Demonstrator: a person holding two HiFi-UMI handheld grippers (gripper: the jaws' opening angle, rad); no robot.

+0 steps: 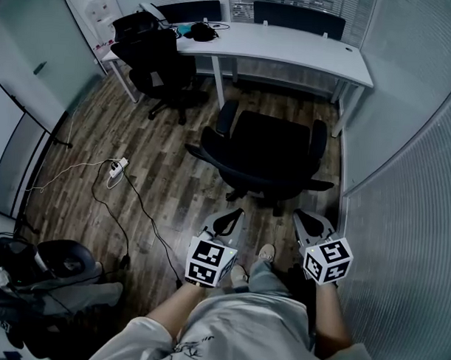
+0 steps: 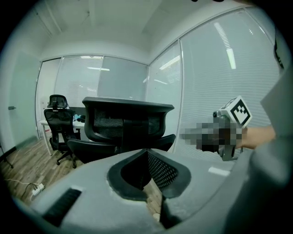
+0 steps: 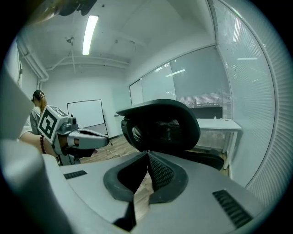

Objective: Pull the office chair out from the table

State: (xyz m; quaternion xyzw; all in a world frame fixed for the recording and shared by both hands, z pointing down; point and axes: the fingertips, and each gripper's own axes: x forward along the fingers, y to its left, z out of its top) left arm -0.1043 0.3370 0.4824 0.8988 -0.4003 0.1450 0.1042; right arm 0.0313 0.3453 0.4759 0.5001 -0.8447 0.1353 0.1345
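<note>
Head view: office chair (image 1: 269, 151) stands well clear of the white table (image 1: 289, 46) behind it, backrest toward me. My left gripper (image 1: 232, 216) and right gripper (image 1: 304, 217), just short of the chair, have jaws together on nothing. I judge the pull is finished.

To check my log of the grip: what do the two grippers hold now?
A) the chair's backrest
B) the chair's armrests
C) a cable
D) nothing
D: the left gripper and the right gripper each show jaws together with nothing between them, short of the office chair.
</note>
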